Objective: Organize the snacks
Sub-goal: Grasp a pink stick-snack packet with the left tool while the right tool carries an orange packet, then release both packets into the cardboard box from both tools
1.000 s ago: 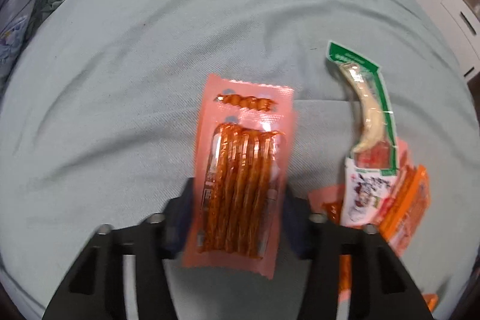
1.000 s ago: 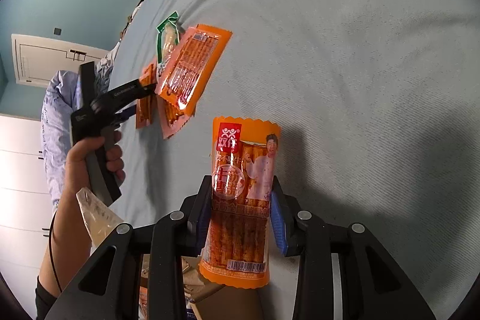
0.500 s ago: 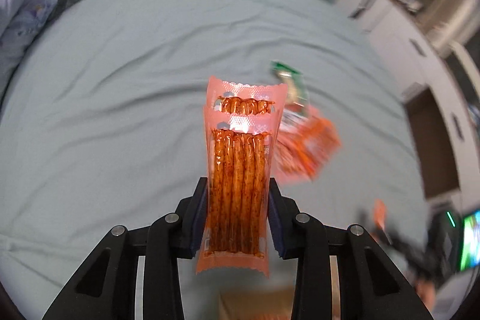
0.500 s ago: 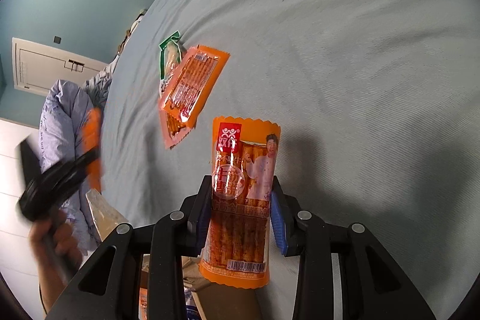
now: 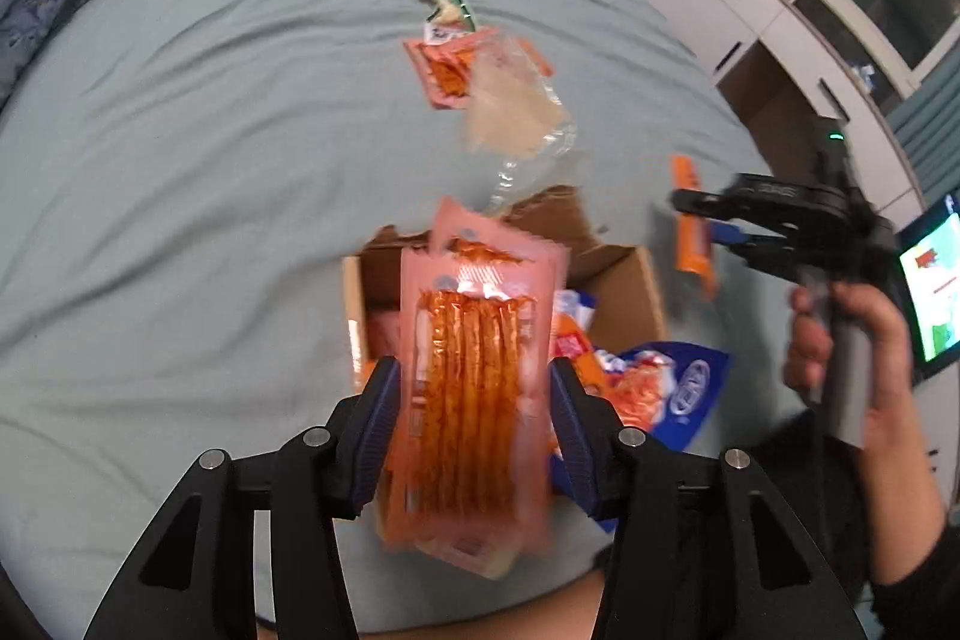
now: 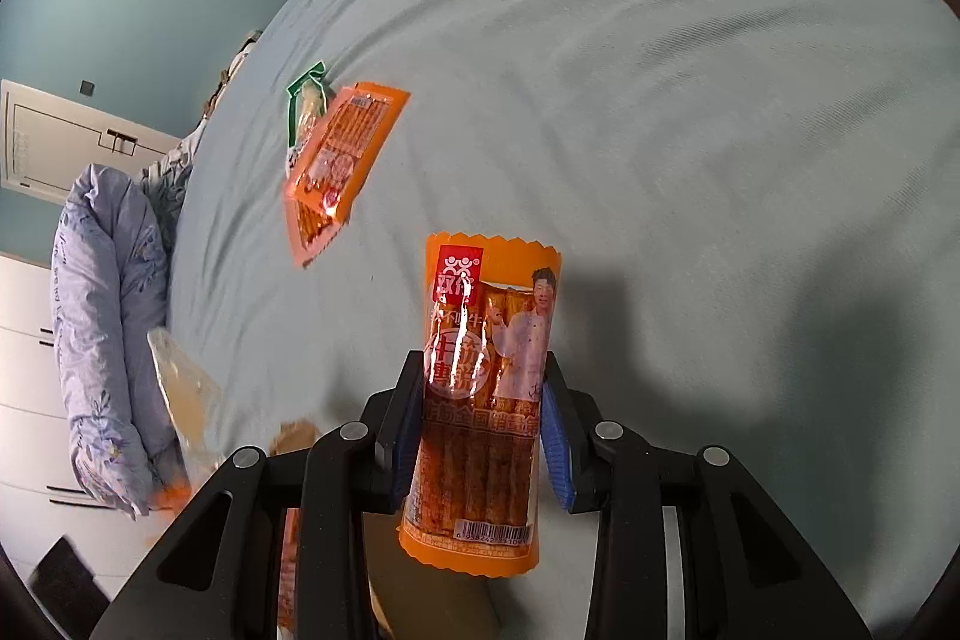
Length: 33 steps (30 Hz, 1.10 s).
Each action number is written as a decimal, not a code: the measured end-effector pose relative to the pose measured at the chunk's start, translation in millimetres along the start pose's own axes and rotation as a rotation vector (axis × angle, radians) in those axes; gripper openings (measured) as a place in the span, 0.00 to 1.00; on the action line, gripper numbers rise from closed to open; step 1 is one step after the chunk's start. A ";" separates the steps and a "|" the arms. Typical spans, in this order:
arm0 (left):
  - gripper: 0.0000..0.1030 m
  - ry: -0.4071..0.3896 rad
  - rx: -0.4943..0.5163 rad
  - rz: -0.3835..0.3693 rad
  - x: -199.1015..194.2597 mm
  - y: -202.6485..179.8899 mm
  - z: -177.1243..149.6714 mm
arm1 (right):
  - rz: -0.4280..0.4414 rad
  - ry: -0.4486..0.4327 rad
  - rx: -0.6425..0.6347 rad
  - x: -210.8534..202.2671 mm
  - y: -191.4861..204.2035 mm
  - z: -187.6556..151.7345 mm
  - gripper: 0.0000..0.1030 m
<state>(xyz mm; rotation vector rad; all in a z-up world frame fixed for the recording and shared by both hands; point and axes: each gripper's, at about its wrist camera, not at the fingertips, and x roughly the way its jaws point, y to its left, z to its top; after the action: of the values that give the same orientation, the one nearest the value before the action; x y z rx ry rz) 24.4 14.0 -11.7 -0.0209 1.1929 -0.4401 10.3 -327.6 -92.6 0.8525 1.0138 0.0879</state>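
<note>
Over the open cardboard box (image 5: 645, 280) on the bed (image 5: 180, 160), the left gripper (image 5: 474, 400) is clamped on a pink pack of spicy sticks (image 5: 474, 388), held lengthwise so it can drop in beside the snacks already inside. The right gripper (image 6: 480, 430) grips an orange sausage pack (image 6: 480, 400) by its sides, apparently waiting its turn, while a few loose packets (image 6: 336, 154) lie farther up the bed
</note>
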 end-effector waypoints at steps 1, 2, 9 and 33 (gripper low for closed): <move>0.47 -0.023 -0.014 -0.005 -3.3 0.4 3.8 | 0.002 -0.003 -0.005 -3.3 1.3 -2.5 0.32; 0.48 -0.052 -0.030 -0.022 -6.9 4.4 8.8 | 0.006 -0.009 -0.013 -8.1 3.2 -5.5 0.32; 0.67 -0.182 -0.104 -0.033 -26.6 22.9 20.2 | 0.258 -0.009 -0.133 -45.9 23.8 -36.4 0.32; 0.70 0.047 -0.049 -0.072 18.1 -0.3 -3.9 | 0.125 -0.132 -0.138 -62.2 47.6 -70.2 0.76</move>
<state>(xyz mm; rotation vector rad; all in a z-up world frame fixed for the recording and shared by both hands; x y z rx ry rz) 26.2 8.5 -29.2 -0.0963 1.2522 -0.4764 -63.8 -281.1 -34.1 0.7840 0.8210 0.2027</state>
